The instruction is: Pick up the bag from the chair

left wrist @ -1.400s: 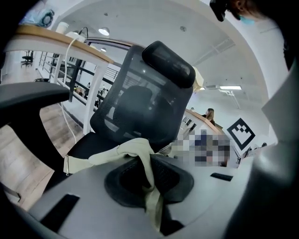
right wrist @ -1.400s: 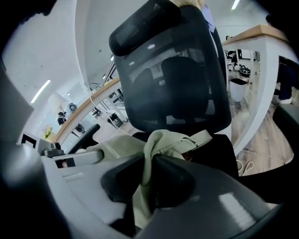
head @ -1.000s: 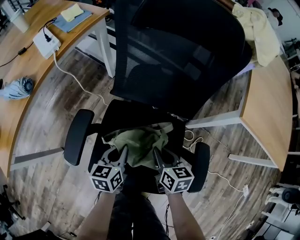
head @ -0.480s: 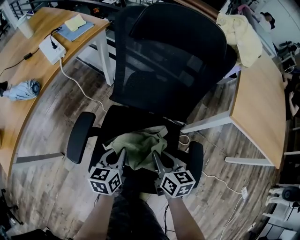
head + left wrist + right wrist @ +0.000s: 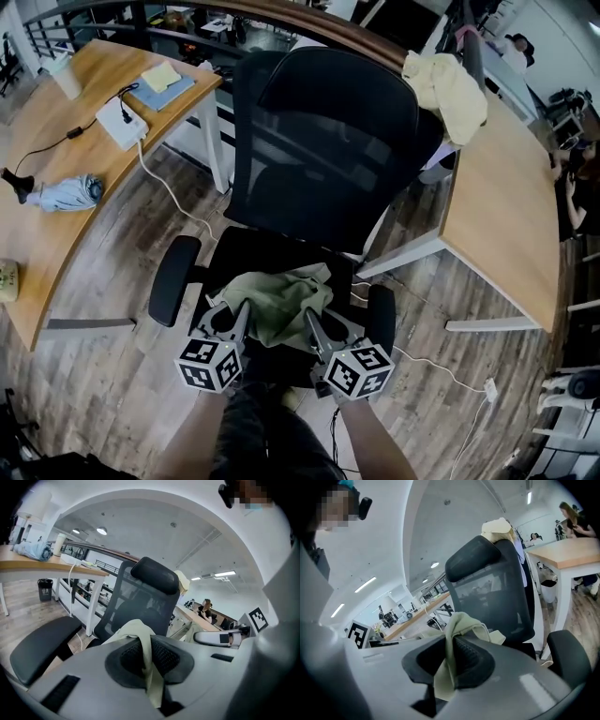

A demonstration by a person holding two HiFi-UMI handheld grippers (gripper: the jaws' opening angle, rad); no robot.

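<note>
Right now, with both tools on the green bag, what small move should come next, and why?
Probably raise both tools straight up together. The left tool and the right tool are each shut on a fold of the bag, which sags between them close over the chair seat, so it likely needs more clearance.

The head view looks steeply down from above onto the chair (image 5: 323, 159). Each gripper view rides low and close behind its own jaws, facing almost level at the backrest (image 5: 129, 597). All three share the chair and bag (image 5: 278, 302).
</note>
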